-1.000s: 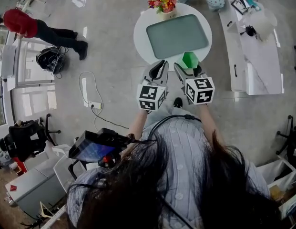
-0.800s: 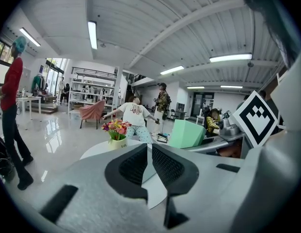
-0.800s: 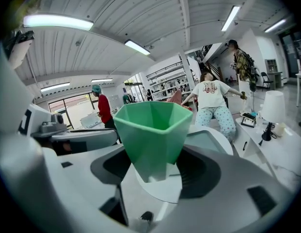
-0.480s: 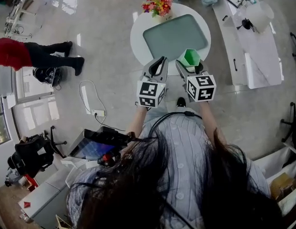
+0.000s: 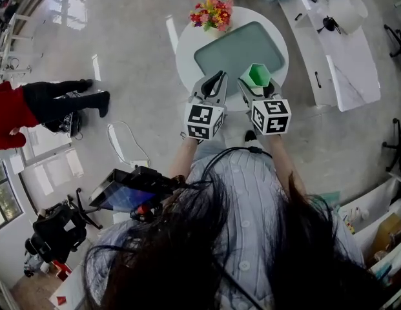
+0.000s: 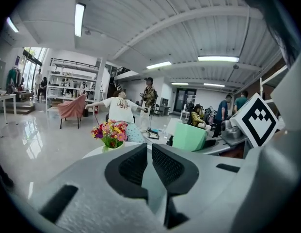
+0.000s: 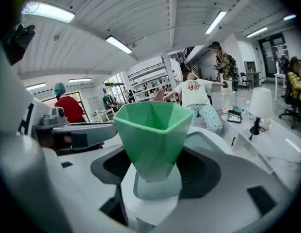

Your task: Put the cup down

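Note:
A green faceted cup (image 5: pixel 257 75) is upright between the jaws of my right gripper (image 5: pixel 258 84), which is shut on its lower part; the cup (image 7: pixel 152 134) fills the middle of the right gripper view, held above the table. My left gripper (image 5: pixel 215 84) hangs beside it on the left, its jaws together with nothing in them (image 6: pixel 149 165). Both grippers hover over the near edge of a round white table (image 5: pixel 187 50) that carries a grey-green tray (image 5: pixel 236 47). From the left gripper view the cup (image 6: pixel 189 138) shows to the right.
A vase of flowers (image 5: pixel 213 11) stands at the table's far left edge. A long white bench (image 5: pixel 339 63) with a lamp and small items runs along the right. A person in red (image 5: pixel 13 112) and a floor cable (image 5: pixel 119 141) are at the left.
Both grippers have moved a little forward, further over the table's near edge, the cup still held. The person in red has shifted toward the lower left of the view.

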